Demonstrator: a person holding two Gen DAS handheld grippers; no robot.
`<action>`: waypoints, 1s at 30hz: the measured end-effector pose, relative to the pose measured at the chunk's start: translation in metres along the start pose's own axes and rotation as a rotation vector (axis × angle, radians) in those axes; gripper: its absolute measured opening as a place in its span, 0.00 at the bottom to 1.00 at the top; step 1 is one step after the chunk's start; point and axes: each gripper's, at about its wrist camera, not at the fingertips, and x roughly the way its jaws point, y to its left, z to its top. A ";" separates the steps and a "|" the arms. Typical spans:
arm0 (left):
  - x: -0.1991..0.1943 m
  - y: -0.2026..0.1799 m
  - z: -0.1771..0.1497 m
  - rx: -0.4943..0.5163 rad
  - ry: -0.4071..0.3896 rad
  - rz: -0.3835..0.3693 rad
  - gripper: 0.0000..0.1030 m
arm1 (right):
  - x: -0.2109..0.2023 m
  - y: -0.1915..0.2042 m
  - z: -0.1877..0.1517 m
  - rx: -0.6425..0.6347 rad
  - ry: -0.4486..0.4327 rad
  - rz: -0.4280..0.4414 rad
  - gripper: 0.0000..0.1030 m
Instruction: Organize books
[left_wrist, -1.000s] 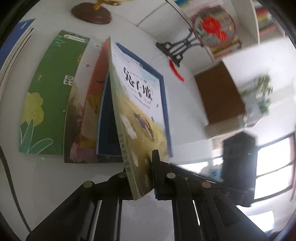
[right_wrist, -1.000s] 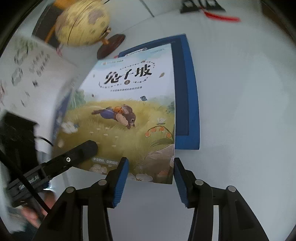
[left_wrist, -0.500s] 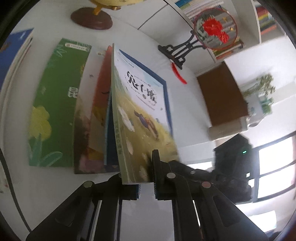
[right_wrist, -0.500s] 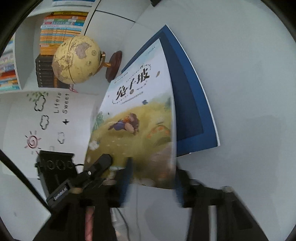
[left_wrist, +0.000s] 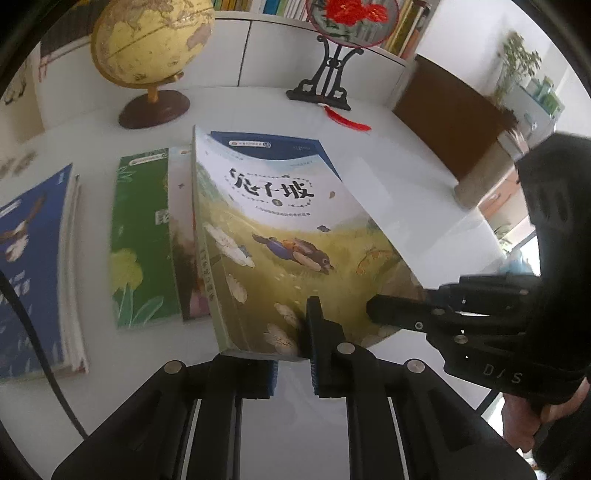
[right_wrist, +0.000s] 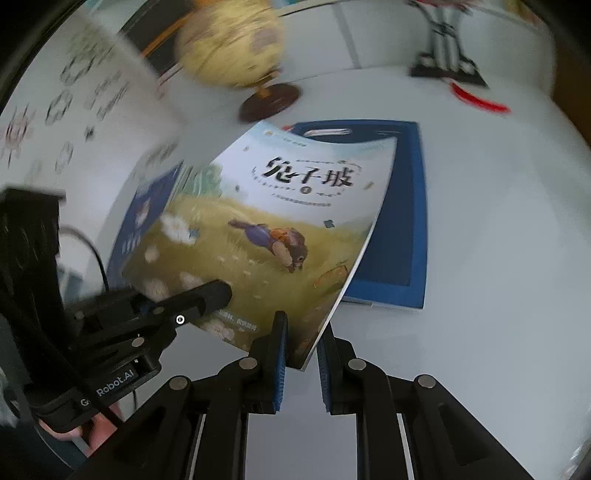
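The left gripper (left_wrist: 293, 350) is clamped on the near edge of the rabbit book (left_wrist: 280, 236), close to its spine, and it has swung round over the last second: a moment ago the cover faced away almost edge-on, now it lies open to the camera, tilted and clear of the table (left_wrist: 388, 155). The right gripper (right_wrist: 300, 354) stood open around the book's near right corner a second ago; its jaws have just been closing and now pinch that corner, the cover bowing between the two holds.

From left to right in the left wrist view: a blue bird book (left_wrist: 33, 266) lies flat at the table's edge, then a green book (left_wrist: 142, 236), then a pink-covered one (left_wrist: 181, 236) partly under the lifted book's spine, then the rabbit book itself, raised. A dark blue book (right_wrist: 406, 221) lies flat on the table just beyond it, uncovered now. Behind stand a globe (left_wrist: 151, 40) and a red fan on a stand (left_wrist: 347, 33).

With both grippers holding, the book looks ready to be carried to wherever the pile is being made; that place is not evident here.
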 end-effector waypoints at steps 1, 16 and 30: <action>-0.004 -0.001 -0.005 -0.006 -0.003 0.005 0.10 | -0.002 0.004 -0.005 -0.032 0.002 -0.006 0.14; -0.083 -0.030 -0.048 -0.049 -0.146 0.118 0.10 | -0.049 0.057 -0.033 -0.266 -0.071 -0.006 0.14; -0.154 0.042 -0.047 -0.108 -0.252 0.201 0.11 | -0.062 0.154 -0.013 -0.375 -0.172 0.044 0.16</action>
